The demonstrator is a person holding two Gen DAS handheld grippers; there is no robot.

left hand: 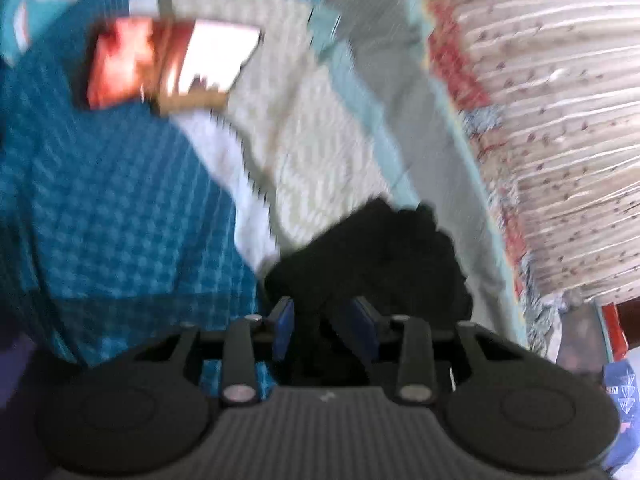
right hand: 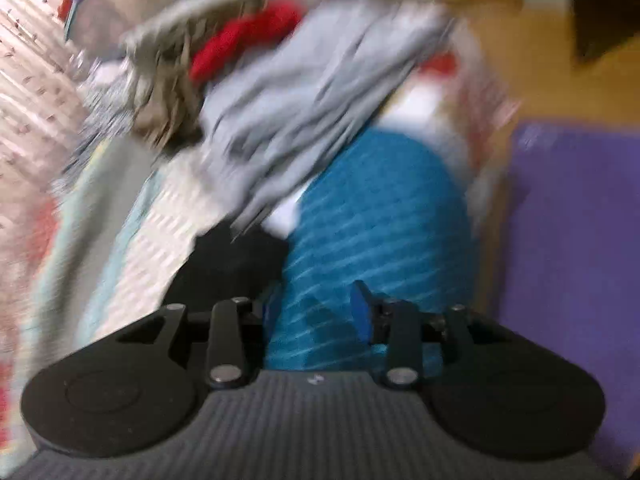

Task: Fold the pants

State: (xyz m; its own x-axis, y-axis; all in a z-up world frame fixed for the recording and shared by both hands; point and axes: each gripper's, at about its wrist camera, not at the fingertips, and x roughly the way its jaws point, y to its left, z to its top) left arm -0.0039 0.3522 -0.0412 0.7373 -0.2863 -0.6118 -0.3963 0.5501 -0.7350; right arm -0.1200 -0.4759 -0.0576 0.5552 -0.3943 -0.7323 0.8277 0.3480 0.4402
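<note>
The black pants (left hand: pixel 372 256), judged soft and limp, are best taken at an edge by the left tool (left hand: pixel 326 328) and right tool (right hand: pixel 316 312), both seen parted and empty.

- The pants (left hand: pixel 372 256) are black, soft cloth gathered in a crumpled heap, not laid flat; no legs or waistband can be told apart through the blur
- In the left wrist view they lie on the pale patterned bedspread (left hand: pixel 320 140), just beside its teal checked blanket (left hand: pixel 112 208); their near edge sinks out of sight at the bottom
- In the right wrist view a dark corner of them (right hand: pixel 232 260) touches that blanket's edge
</note>
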